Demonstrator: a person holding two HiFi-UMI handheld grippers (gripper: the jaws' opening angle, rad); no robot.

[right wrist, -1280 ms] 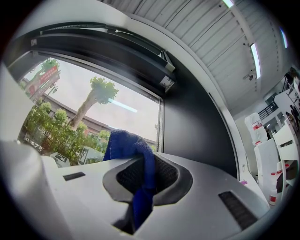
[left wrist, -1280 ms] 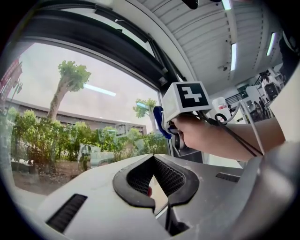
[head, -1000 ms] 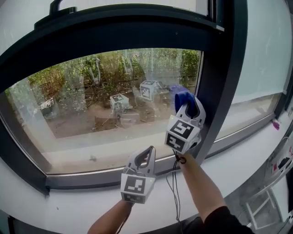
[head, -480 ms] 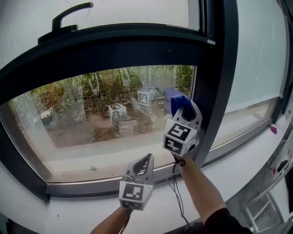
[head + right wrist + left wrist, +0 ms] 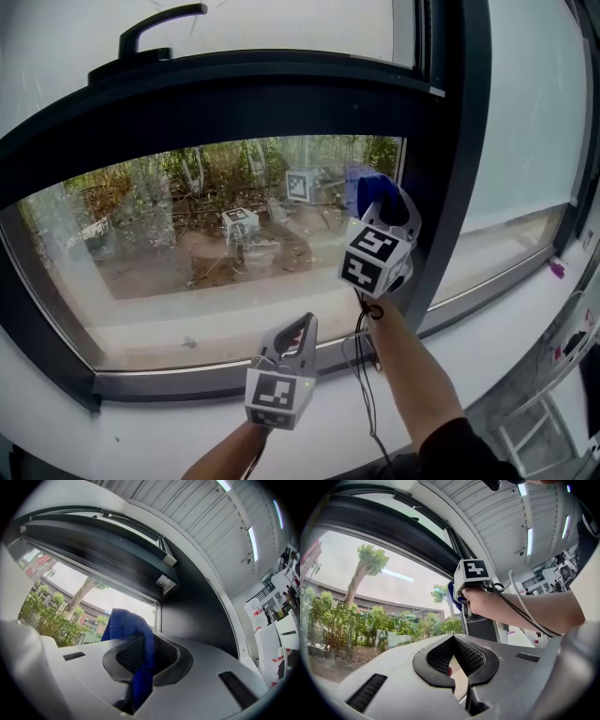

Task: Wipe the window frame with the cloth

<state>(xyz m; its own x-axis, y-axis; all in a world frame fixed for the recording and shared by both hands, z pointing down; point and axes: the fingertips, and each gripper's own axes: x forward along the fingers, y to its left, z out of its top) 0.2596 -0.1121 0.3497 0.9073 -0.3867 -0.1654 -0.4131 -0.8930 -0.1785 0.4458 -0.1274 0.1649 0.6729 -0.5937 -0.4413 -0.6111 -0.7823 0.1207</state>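
A blue cloth (image 5: 367, 192) is pinched in my right gripper (image 5: 384, 211), held up against the glass beside the dark upright bar of the window frame (image 5: 448, 178). In the right gripper view the cloth (image 5: 136, 644) hangs between the jaws, with the frame's upright (image 5: 197, 606) just to its right. My left gripper (image 5: 292, 336) sits low, near the bottom rail of the frame (image 5: 169, 380), jaws nearly closed with nothing between them. The left gripper view looks past its own tips (image 5: 459, 679) at my right hand and its marker cube (image 5: 471, 570).
A black handle (image 5: 155, 26) sits on the upper sash. A white sill (image 5: 487, 347) runs below the frame. A cable (image 5: 361, 361) hangs from my right gripper down past my forearm. Garden and trees show through the glass.
My right gripper has moved slightly up along the upright with the cloth. The left gripper has hardly moved.
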